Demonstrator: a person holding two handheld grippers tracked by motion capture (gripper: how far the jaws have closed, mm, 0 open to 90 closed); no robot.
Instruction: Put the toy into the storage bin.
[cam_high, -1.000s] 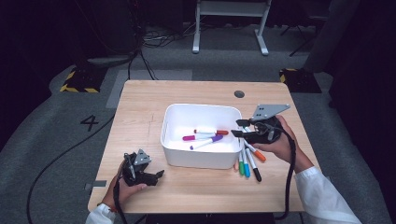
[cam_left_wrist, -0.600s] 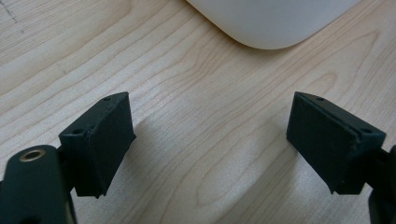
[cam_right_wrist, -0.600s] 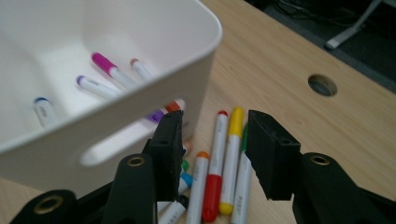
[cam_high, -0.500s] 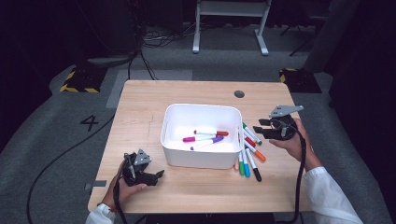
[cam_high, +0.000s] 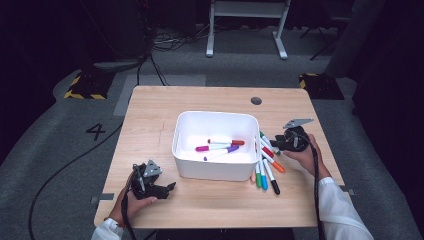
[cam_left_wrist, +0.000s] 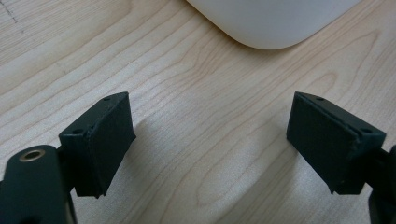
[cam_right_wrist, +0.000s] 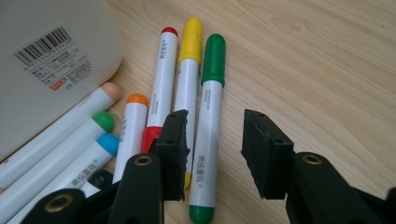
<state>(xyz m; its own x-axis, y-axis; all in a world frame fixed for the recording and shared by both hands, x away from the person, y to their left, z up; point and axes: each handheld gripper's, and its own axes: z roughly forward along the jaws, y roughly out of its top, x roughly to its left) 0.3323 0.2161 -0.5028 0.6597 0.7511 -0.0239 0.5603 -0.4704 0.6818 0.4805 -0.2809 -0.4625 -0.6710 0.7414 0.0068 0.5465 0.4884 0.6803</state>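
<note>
Straddling the green marker (cam_right_wrist: 209, 126), right claw (cam_right_wrist: 214, 149) open, beside white bin (cam_right_wrist: 46, 56).

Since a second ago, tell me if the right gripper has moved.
Yes. The right gripper has drawn back from over the white bin to the markers beside it.

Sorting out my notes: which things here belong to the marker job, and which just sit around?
In the job: right gripper, green marker, other loose markers, white bin.
Lying about: left gripper, floor cables, white stand.
</note>
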